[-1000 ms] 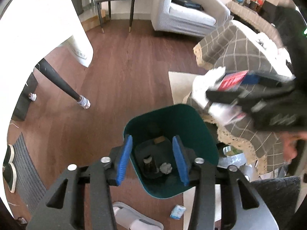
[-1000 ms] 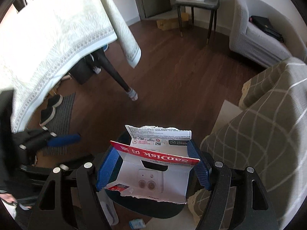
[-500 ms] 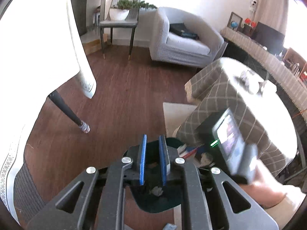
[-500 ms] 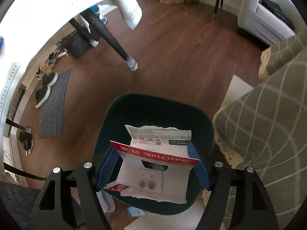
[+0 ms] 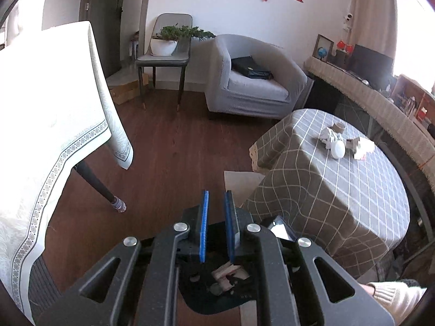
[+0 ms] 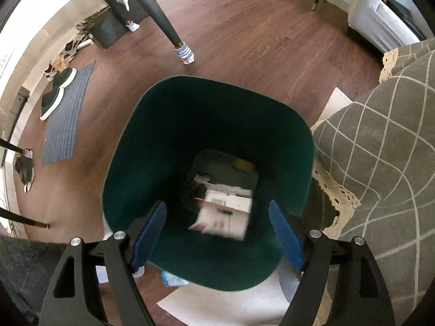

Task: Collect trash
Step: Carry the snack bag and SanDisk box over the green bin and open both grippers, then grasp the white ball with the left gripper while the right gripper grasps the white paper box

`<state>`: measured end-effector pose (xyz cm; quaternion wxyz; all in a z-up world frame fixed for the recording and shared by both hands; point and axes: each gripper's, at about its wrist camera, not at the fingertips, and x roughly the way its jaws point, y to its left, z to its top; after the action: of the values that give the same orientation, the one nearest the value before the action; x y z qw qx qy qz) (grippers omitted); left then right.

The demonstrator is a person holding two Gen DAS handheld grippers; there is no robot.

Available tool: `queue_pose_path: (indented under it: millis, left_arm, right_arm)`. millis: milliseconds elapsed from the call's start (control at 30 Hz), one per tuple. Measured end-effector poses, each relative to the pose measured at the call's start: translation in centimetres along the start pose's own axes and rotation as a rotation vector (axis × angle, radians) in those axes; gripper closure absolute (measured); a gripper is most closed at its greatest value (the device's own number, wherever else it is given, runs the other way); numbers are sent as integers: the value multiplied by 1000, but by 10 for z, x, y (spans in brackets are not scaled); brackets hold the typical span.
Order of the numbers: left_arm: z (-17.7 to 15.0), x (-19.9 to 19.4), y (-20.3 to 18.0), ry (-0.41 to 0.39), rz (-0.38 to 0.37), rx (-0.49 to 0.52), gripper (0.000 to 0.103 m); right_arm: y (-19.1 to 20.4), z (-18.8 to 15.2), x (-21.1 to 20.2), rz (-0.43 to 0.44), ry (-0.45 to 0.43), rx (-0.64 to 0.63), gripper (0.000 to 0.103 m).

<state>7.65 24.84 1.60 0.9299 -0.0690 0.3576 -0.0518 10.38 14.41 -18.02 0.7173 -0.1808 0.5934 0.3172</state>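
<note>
A dark green trash bin (image 6: 152, 146) stands on the wood floor below my right gripper (image 6: 217, 225), which is open and empty above its mouth. The white and red card package (image 6: 225, 212) lies blurred inside the bin, over other scraps. In the left wrist view my left gripper (image 5: 216, 225) has its blue pads close together with a narrow gap and nothing between them; the bin (image 5: 217, 298) with paper scraps shows under it. More trash (image 5: 341, 142), crumpled paper, cardboard rolls and a white round object, lies on the checked round table (image 5: 326, 190).
A table with a white cloth (image 5: 49, 125) and dark legs (image 6: 163, 21) stands to the left. A grey armchair (image 5: 252, 81) and a chair with a plant (image 5: 165, 49) are at the back. A small blue wrapper (image 6: 171, 278) and white paper lie on the floor by the bin.
My right gripper has opened and the card package has dropped into the bin. My left gripper shut to a narrow gap and rose, now looking across the room.
</note>
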Motion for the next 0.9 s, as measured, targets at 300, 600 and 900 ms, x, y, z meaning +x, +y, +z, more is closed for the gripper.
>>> queue_pose_path:
  millis: [300, 600, 900]
  left_arm:
    - [20, -11, -8, -65, 8, -36, 90]
    - [34, -10, -35, -100, -18, -23, 90]
    - [37, 13, -92, -88, -59, 41, 73]
  right_arm:
    - [0, 0, -76, 85, -165, -35, 37]
    - [-25, -9, -166, 90, -355, -20, 49]
    - [-111, -43, -227, -5, -491, 138, 51]
